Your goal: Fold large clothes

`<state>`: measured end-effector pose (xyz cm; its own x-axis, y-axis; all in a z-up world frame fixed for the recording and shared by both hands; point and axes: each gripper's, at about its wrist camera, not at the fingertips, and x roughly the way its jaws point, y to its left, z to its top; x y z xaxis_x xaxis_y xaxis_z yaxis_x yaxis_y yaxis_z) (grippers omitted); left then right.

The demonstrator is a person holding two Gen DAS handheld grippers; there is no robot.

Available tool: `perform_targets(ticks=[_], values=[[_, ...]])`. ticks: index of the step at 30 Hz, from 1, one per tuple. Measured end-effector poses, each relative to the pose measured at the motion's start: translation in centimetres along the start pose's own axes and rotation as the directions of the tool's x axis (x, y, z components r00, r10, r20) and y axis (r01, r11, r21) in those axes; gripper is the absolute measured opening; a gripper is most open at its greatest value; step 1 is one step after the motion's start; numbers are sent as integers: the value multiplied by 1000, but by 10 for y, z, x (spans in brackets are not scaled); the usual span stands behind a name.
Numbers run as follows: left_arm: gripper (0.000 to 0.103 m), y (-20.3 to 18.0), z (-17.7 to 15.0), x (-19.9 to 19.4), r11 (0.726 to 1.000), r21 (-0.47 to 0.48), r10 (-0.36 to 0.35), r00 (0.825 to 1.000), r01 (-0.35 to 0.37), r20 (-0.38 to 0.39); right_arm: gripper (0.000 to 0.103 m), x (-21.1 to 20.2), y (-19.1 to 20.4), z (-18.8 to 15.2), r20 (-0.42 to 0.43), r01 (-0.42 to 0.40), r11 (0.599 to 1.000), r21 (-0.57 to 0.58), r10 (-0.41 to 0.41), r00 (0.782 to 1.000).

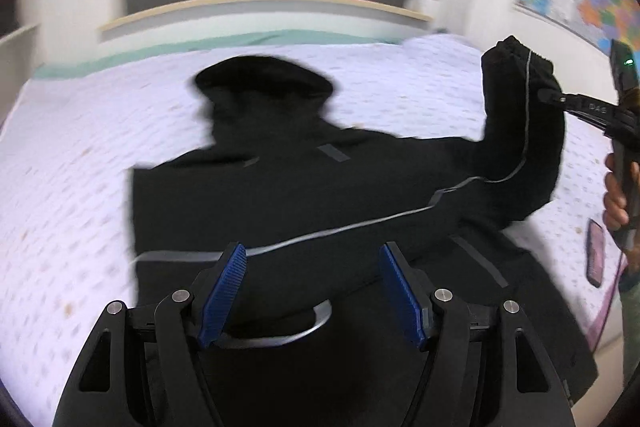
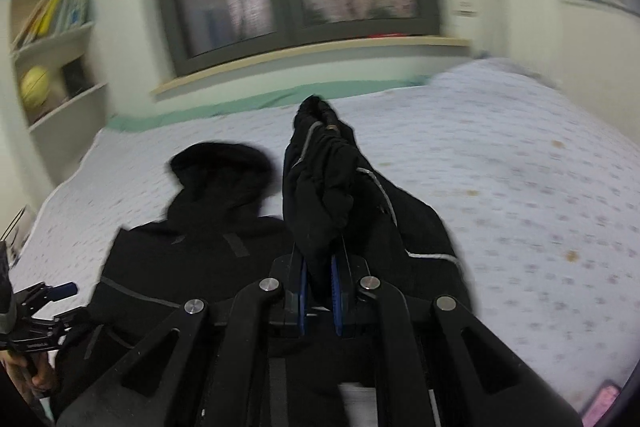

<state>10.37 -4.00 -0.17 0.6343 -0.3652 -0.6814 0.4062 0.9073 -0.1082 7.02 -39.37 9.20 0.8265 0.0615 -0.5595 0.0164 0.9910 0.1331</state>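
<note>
2 risks stand out. With the right gripper clamped narrow on the lifted sleeve, the thick fabric could slip out, or a crooked fold could bunch the black hooded jacket, which lies flat on the bed. Over the jacket's hem, the left gripper hangs wide and empty. A phone lies right of the jacket, clear of the fold, I judge.
</note>
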Motion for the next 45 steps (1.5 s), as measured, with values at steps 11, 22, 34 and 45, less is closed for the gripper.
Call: perform_targets(ticks=[11, 22, 34, 45], values=[[70, 90, -64, -9, 991, -134, -16, 998, 9, -55, 12, 102, 208, -53, -209, -206, 970, -129, 177, 962], [70, 115, -79, -3, 991, -125, -64, 994, 53, -93, 27, 205, 279, -136, -477, -285, 950, -126, 194, 857], [72, 121, -27, 49, 899, -317, -354, 928, 303, -118, 63, 99, 187, -115, -323, -325, 943, -69, 287, 902], [17, 100, 8, 109, 923, -313, -264, 960, 223, -93, 64, 82, 71, -101, -282, -78, 997, -1, 75, 956]])
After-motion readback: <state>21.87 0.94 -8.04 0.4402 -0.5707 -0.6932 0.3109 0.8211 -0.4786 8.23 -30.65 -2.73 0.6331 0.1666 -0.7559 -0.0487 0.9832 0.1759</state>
